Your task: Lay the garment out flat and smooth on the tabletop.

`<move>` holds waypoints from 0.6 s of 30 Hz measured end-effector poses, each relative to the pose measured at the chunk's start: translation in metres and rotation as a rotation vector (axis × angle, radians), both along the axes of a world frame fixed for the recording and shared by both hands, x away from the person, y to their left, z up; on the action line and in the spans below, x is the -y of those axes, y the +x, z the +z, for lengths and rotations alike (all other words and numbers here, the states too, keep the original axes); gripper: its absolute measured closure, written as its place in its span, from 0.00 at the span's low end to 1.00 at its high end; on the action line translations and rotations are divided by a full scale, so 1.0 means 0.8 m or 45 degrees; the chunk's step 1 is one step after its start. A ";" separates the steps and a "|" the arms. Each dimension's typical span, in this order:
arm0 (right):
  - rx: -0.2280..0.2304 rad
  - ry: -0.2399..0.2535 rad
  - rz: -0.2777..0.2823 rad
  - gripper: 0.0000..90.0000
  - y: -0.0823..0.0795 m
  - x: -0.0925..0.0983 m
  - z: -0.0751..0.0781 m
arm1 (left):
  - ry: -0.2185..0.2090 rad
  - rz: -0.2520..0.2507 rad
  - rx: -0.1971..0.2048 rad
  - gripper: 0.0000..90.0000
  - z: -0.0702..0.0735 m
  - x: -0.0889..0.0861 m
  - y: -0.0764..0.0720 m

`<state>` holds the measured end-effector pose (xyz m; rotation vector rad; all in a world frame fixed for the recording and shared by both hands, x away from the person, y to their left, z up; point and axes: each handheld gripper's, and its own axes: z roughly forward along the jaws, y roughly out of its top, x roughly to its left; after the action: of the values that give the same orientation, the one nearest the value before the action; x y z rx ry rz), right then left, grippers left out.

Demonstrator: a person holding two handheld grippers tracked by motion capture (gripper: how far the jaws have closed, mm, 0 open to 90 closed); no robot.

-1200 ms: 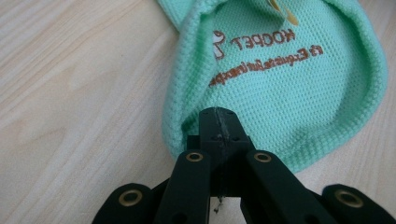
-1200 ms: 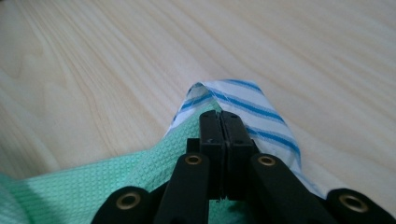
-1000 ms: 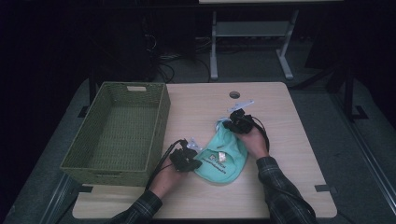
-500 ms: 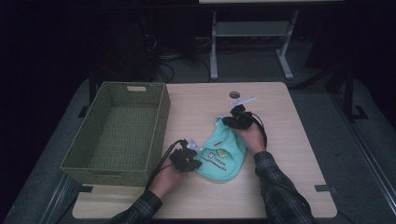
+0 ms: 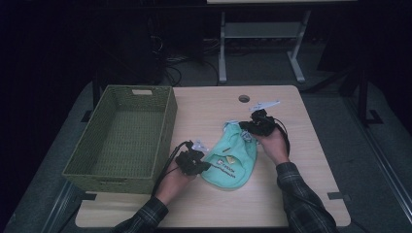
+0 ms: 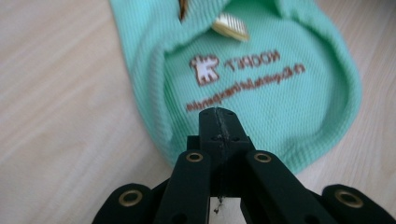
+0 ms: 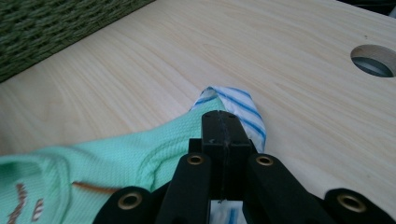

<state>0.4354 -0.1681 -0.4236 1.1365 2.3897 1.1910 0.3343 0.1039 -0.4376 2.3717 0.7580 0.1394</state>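
Left gripper (image 5: 201, 165) is pinched tight on the near edge of the mint-green garment (image 5: 232, 160), jaws pressed together on the knit. Right gripper (image 5: 245, 127) is clamped on the garment's far end, where a blue-striped white tab (image 7: 236, 105) pokes out. The brown print reads upside down in the left gripper view; "NOOPET" is roughly legible, the line under it too blurred. The garment lies on the pale wood desk (image 5: 209, 109), right of a green woven basket (image 5: 124, 138). A cable hole (image 5: 244, 98) sits beyond; the room behind is dark.
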 end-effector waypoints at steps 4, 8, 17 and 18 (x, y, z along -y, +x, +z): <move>0.014 0.000 0.012 1.00 -0.014 0.010 0.004 | -0.023 0.008 0.022 1.00 0.010 0.004 0.007; 0.014 0.014 0.021 1.00 -0.029 0.020 0.005 | -0.024 0.009 0.036 1.00 0.016 0.008 0.020; -0.001 0.018 0.032 1.00 -0.064 0.044 -0.004 | -0.014 0.023 0.047 1.00 0.015 0.024 0.061; -0.007 0.015 0.035 1.00 -0.067 0.046 -0.006 | -0.009 0.022 0.047 1.00 0.015 0.026 0.064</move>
<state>0.3821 -0.2049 -0.4281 1.1155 2.4133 1.2133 0.3858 0.0831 -0.4257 2.3498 0.7605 0.1870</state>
